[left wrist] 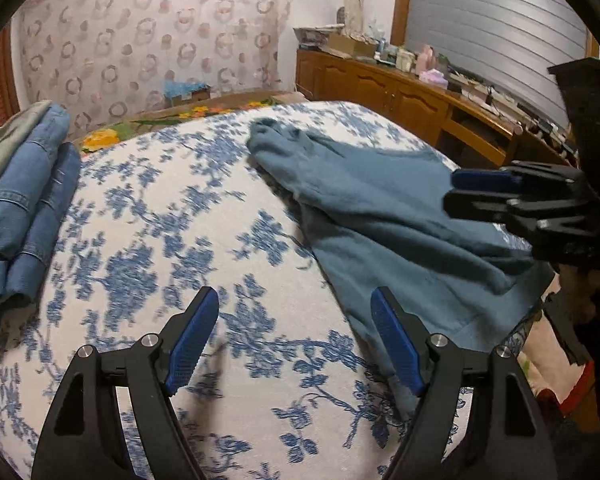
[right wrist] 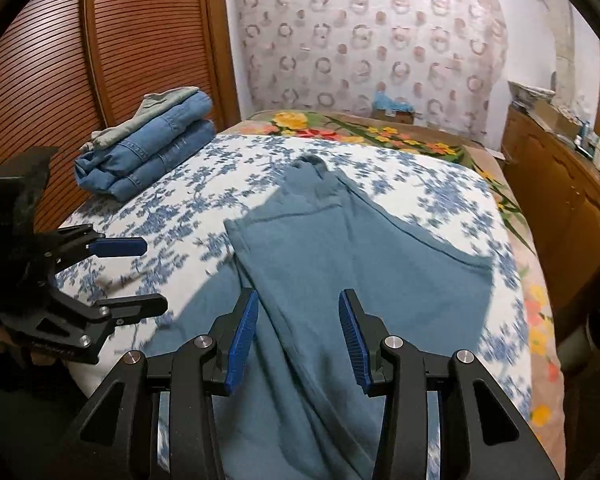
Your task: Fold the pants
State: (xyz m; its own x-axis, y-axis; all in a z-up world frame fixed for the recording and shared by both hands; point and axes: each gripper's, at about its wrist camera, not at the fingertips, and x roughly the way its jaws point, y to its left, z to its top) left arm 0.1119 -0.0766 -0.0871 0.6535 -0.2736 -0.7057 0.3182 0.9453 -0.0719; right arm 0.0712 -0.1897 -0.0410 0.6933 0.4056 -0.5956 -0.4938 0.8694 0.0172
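Teal-blue pants [right wrist: 332, 248] lie spread lengthwise on the bed's blue-flowered white cover [right wrist: 440, 184], one end bunched at the far side. In the left wrist view the pants [left wrist: 400, 220] lie to the right. My left gripper [left wrist: 296, 312] is open and empty over the bare cover, left of the pants; it also shows in the right wrist view [right wrist: 156, 276]. My right gripper [right wrist: 298, 312] is open and empty just above the near part of the pants; it shows at the right in the left wrist view [left wrist: 450, 190].
A stack of folded denim and grey clothes [right wrist: 148, 148] sits at the bed's far left, also in the left wrist view [left wrist: 24, 208]. A wooden slatted wardrobe [right wrist: 80, 60] stands left. A cluttered wooden sideboard [left wrist: 420, 92] runs along the right. A flowered blanket [right wrist: 372, 128] covers the far end.
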